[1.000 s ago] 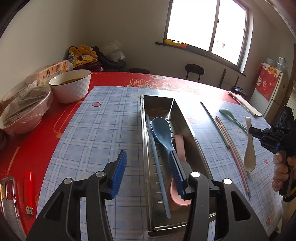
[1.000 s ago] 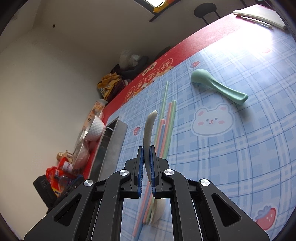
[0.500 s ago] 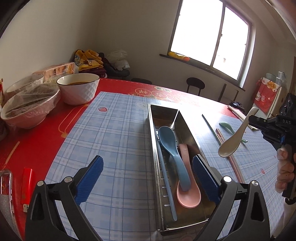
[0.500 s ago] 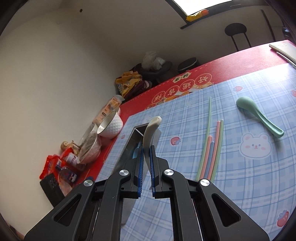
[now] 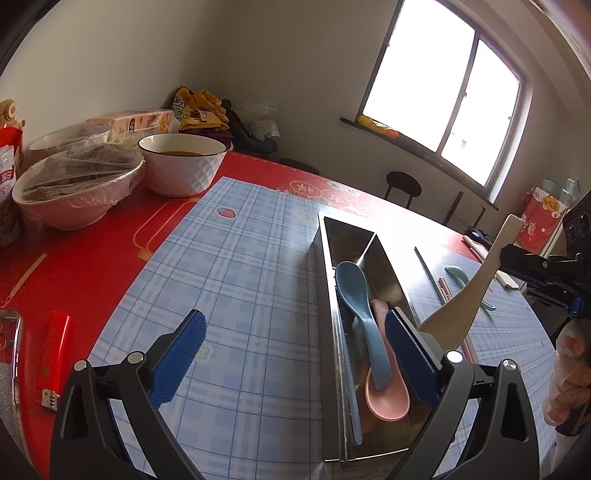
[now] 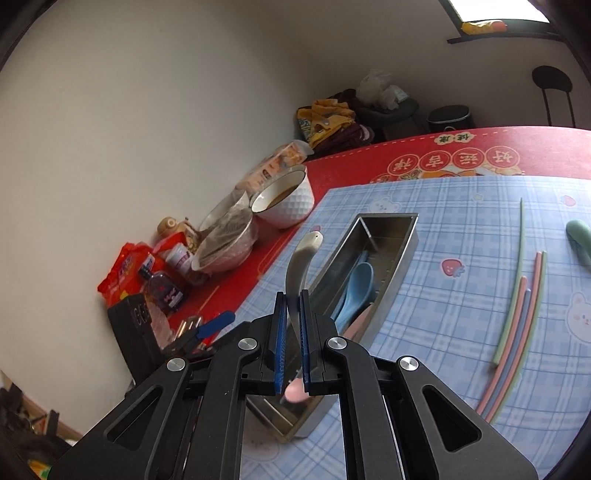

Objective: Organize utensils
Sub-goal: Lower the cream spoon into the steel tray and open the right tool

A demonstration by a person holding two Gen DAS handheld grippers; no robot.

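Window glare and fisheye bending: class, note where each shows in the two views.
Left wrist view: the window is blown out white and glare washes the metal tray; its frame bows. Right wrist view: only a bright window corner; the mat curves.

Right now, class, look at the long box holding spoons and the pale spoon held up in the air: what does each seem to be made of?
The long rectangular metal box looks like stainless steel: grey, shiny walls with bright reflections. The beige spoon gripped by the right gripper looks like matte plastic, possibly wheat-straw composite: dull, faintly speckled, no glare.
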